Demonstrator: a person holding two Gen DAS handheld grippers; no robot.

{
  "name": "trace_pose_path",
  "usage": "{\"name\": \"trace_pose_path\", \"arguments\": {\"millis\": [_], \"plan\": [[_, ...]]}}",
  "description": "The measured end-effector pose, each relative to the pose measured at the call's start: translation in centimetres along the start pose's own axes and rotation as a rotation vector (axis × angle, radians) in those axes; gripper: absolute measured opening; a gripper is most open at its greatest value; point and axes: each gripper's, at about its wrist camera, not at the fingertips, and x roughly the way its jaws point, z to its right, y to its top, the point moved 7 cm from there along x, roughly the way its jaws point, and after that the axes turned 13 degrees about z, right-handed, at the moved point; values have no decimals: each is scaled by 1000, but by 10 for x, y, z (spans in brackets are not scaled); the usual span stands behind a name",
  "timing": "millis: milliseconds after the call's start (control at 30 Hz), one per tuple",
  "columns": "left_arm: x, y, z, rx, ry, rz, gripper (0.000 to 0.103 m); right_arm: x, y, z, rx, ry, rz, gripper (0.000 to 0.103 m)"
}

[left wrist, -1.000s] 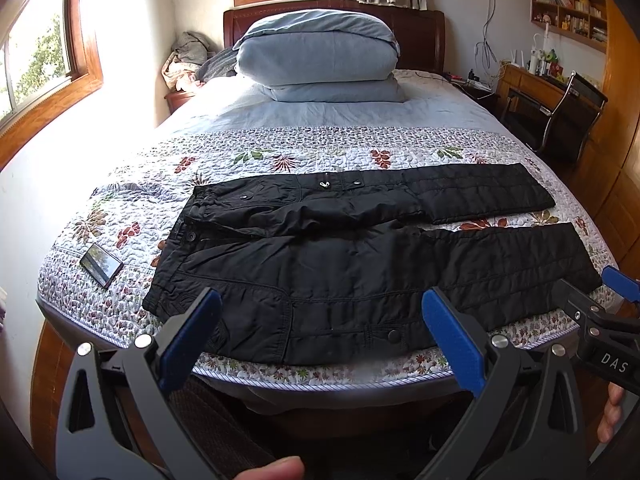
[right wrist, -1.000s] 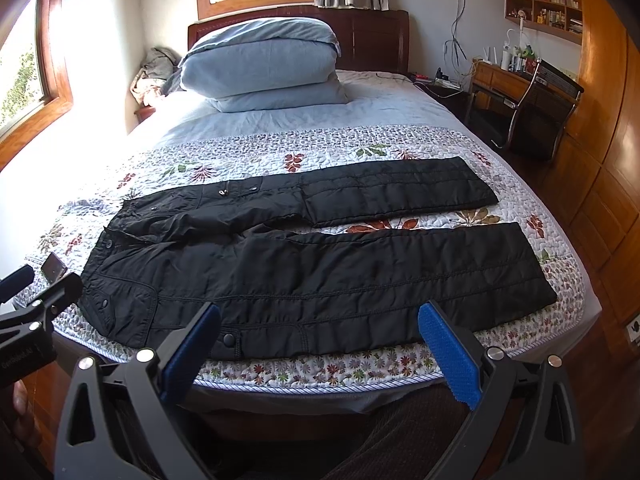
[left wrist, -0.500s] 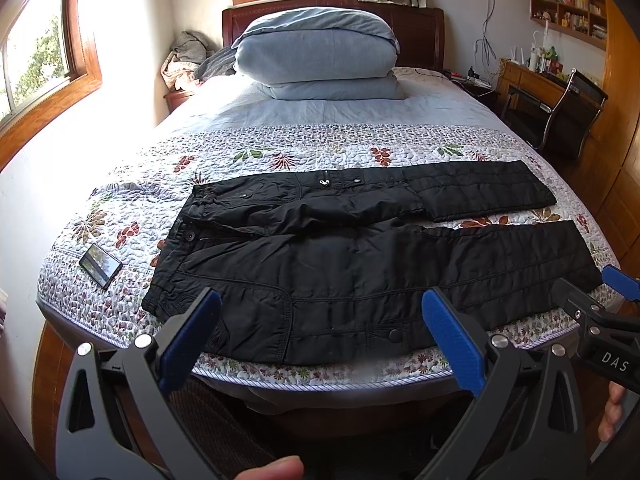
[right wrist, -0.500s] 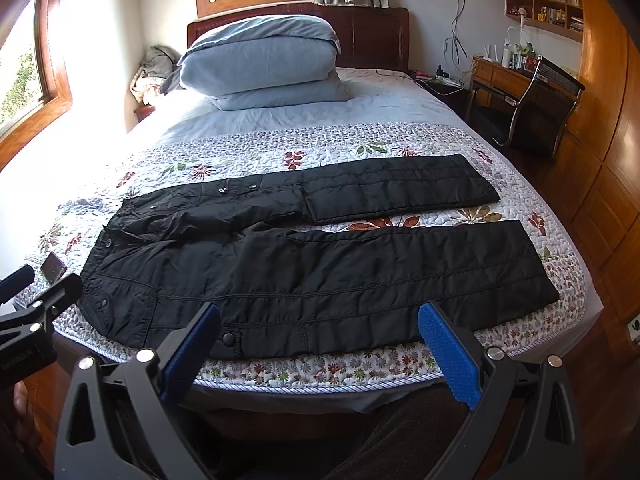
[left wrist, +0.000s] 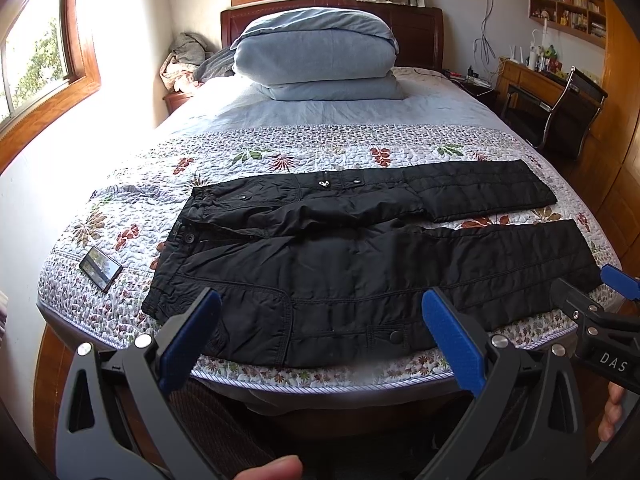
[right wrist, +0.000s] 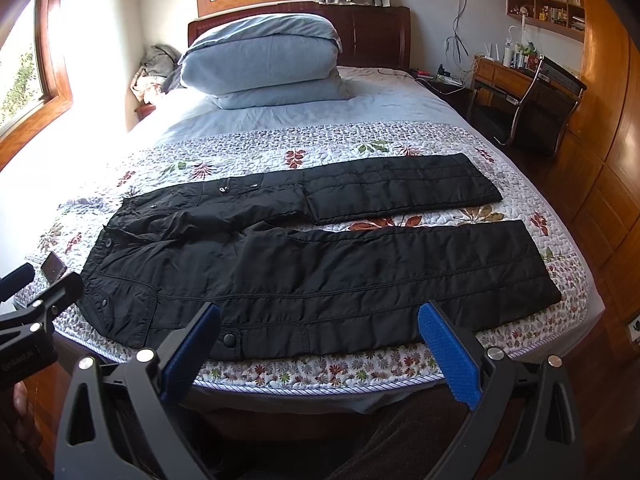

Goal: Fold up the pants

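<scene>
Barely anything has changed over the last second: the pants have slid a touch lower in both views, so I have eased my tongs slightly nearer the bed and nothing more. The cloth itself has not been touched.

My left tongs stand wide, blue pads spread and nothing between them, held short of the bed's near edge. My right tongs are just as wide and empty, also hanging off the edge; from the left view I can see them out beside the cuff end.

The pants lie flat across the flowered quilt, waistband toward my left, cuffs toward my right. The two legs are spread apart with a strip of quilt showing between them at the cuff end; the far leg is a little rumpled near the hip. A phone lies on the quilt left of the waistband, well clear.

So I judge the fold has not begun; this is only the approach. Likely the first move is to take the near leg along its edge, left tongs by the waist and right by the cuff, and lay it over the far leg. The slick fabric may slip from a shallow pinch.
</scene>
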Motion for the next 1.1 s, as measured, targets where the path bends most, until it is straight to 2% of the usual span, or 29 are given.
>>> {"name": "trace_pose_path", "arguments": {"millis": [867, 967, 1100], "plan": [[10, -5, 2, 17, 5, -19, 100, 12, -6, 2, 14, 3, -19, 100], [18, -7, 3, 8, -25, -40, 100, 17, -7, 4, 15, 2, -25, 100], [45, -7, -9, -92, -159, -126, 100, 25, -4, 11, 13, -9, -28, 100]]}}
